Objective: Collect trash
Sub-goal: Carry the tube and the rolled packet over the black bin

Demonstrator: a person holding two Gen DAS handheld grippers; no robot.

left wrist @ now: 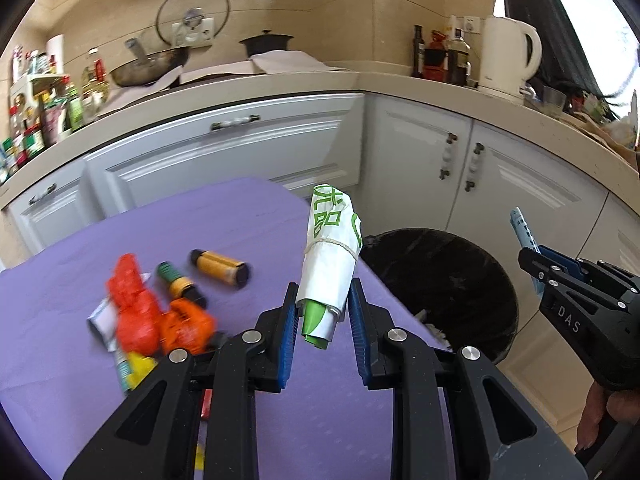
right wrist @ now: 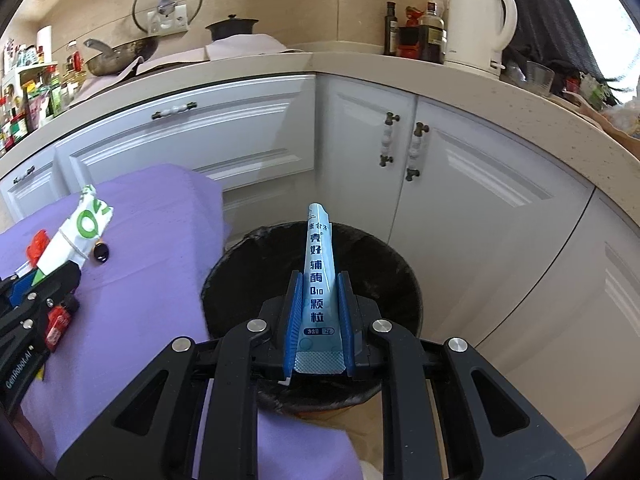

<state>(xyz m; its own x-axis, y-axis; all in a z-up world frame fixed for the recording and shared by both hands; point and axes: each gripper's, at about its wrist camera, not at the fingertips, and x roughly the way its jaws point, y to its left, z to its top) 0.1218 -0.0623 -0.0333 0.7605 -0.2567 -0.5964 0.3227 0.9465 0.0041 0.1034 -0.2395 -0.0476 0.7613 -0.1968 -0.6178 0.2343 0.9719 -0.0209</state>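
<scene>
My left gripper is shut on a rolled white and green wrapper bound with a rubber band, held upright above the right edge of the purple table. My right gripper is shut on a light blue sachet with dark print, held over the black-lined trash bin. The bin stands on the floor right of the table. In the left wrist view the right gripper shows at the right edge with the sachet. The left gripper and wrapper show at the left of the right wrist view.
On the table lie red and orange crumpled wrappers, two small amber bottles, a yellow piece and a red packet. White cabinets stand behind the bin. The counter holds a kettle, pans and bottles.
</scene>
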